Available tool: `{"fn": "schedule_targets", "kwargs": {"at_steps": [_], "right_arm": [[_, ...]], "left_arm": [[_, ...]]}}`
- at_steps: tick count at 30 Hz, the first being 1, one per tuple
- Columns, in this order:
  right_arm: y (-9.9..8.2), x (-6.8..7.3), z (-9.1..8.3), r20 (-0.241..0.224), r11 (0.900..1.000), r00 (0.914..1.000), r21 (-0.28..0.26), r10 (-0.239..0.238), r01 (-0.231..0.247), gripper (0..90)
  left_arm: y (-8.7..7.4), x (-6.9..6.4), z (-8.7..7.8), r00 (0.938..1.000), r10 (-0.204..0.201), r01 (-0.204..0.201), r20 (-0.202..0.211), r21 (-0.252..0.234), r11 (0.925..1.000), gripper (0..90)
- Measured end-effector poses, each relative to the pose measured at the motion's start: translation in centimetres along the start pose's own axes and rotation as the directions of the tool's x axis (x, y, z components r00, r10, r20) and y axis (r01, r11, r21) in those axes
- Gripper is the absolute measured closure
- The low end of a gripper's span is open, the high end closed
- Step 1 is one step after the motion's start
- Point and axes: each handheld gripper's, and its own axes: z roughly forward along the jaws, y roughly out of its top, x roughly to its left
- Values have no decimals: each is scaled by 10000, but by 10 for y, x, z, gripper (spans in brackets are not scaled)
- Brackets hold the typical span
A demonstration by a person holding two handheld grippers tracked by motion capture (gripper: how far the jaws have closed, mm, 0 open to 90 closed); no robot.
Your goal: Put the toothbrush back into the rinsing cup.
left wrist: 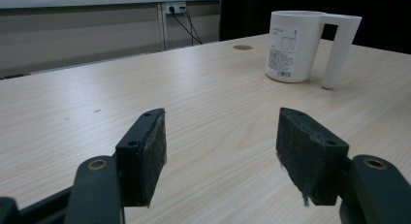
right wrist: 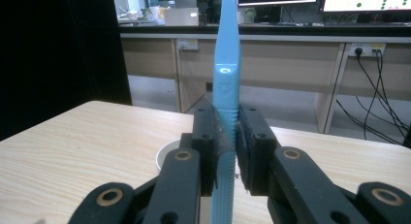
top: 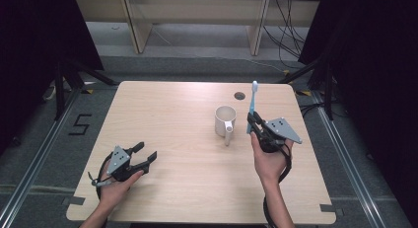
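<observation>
A light blue toothbrush (top: 252, 103) stands upright with my right gripper (top: 254, 123) shut on its handle, just right of a white mug (top: 225, 121). In the right gripper view the blue handle (right wrist: 226, 88) rises between the two pads, and the mug's rim (right wrist: 167, 153) shows below and behind the left jaw. My left gripper (top: 147, 152) rests low at the table's front left, open, with nothing between its pads. From the left gripper view the mug (left wrist: 303, 44) stands far off to the right, handle pointing right, and the left gripper (left wrist: 220, 153) is open over bare wood.
The light wooden table (top: 187, 139) has a small round cable hole (top: 239, 95) near its far edge. Beyond the table lie a grey floor, desk legs and trailing cables. Dark curtains hang at both sides.
</observation>
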Motion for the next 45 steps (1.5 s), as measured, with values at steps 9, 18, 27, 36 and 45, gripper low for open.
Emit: {"fn": "schedule_targets", "kwargs": {"at_steps": [9, 18, 27, 36, 45], "right_arm": [[1, 3, 5, -72, 10000, 10000, 55, -55, 55, 793], [3, 7, 9, -155, 9999, 9999, -139, -75, 73, 793], [4, 11, 12, -109, 9995, 9999, -320, -8, 5, 793], [7, 14, 13, -155, 9989, 9998, -464, -118, 110, 793], [5, 17, 17, -148, 9990, 9999, -436, -66, 60, 794]], "left_arm": [[0, 0, 0, 10000, 14, -14, 1, 11, 10000, 349], [0, 0, 0, 10000, -5, 5, 5, 8, 10000, 350], [0, 1, 0, 10000, -29, 29, 35, 7, 10000, 349], [0, 1, 0, 10000, 3, -3, 16, 14, 10000, 349], [0, 2, 2, 9999, 57, -54, 121, -217, 9997, 349]]}}
